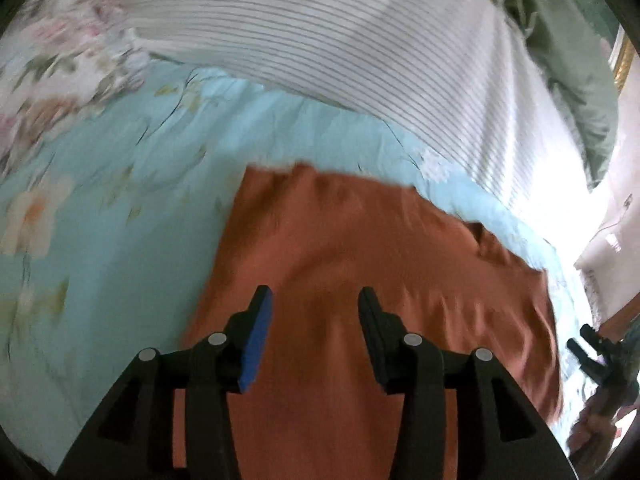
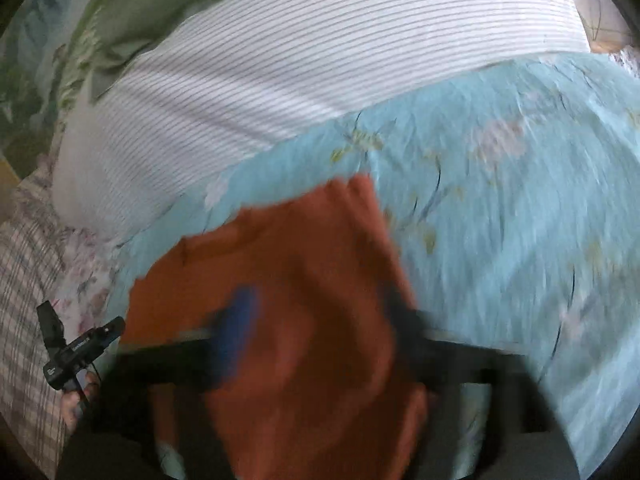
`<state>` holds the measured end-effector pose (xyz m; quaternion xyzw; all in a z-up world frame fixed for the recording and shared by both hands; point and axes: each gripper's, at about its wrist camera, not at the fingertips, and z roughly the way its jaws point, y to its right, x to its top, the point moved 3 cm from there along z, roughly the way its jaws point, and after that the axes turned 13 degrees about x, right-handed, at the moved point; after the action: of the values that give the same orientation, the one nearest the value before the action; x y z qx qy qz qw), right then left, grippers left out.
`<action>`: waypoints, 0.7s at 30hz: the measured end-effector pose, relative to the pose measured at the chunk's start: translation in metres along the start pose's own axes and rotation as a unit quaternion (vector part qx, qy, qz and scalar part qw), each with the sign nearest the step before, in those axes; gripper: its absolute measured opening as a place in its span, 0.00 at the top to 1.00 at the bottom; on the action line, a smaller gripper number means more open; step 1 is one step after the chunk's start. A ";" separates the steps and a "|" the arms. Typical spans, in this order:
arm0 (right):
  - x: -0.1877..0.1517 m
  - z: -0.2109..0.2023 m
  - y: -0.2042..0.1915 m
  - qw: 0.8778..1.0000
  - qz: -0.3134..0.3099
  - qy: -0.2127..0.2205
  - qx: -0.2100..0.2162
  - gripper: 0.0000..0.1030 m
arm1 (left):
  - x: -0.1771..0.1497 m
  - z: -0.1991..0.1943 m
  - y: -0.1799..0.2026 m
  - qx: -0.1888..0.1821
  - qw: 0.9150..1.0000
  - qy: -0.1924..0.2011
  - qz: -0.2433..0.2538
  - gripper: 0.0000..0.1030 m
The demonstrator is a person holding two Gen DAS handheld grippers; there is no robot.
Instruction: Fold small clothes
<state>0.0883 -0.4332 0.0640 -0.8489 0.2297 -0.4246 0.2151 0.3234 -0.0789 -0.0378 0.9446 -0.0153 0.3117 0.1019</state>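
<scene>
A rust-orange garment [image 1: 360, 248] lies flat on a light blue floral bedspread [image 1: 120, 208]. My left gripper [image 1: 314, 300] is open and empty, its fingers hovering above the garment's near part. In the right wrist view the same garment [image 2: 280, 264] lies below my right gripper [image 2: 320, 308], which is motion-blurred; its fingers stand wide apart over the cloth with nothing between them. The other gripper shows at the right edge of the left wrist view [image 1: 596, 356] and at the left edge of the right wrist view [image 2: 76, 348].
A white striped sheet or pillow [image 1: 360, 40] lies beyond the garment, also in the right wrist view [image 2: 320, 60]. A green cloth [image 1: 568, 60] lies at the far side. A checked fabric [image 2: 24, 280] lies at the left of the right wrist view.
</scene>
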 end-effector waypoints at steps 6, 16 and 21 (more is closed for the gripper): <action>-0.060 -0.024 -0.031 0.998 0.027 -0.013 0.054 0.17 | -0.079 -0.073 -0.019 -0.028 0.999 -0.016 -0.029 0.48; -0.116 -0.044 -0.063 0.992 0.075 0.000 0.106 0.02 | -0.163 -0.094 -0.050 -0.037 0.994 -0.062 -0.079 0.44; -0.129 -0.041 -0.069 0.989 0.072 -0.008 0.133 0.02 | -0.170 -0.086 -0.054 -0.046 0.991 -0.065 -0.111 0.42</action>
<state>-0.0002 -0.3108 0.0451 -0.7975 0.2298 -0.4283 0.3576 0.1417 -0.0150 -0.0808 0.9530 0.0688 0.2354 0.1778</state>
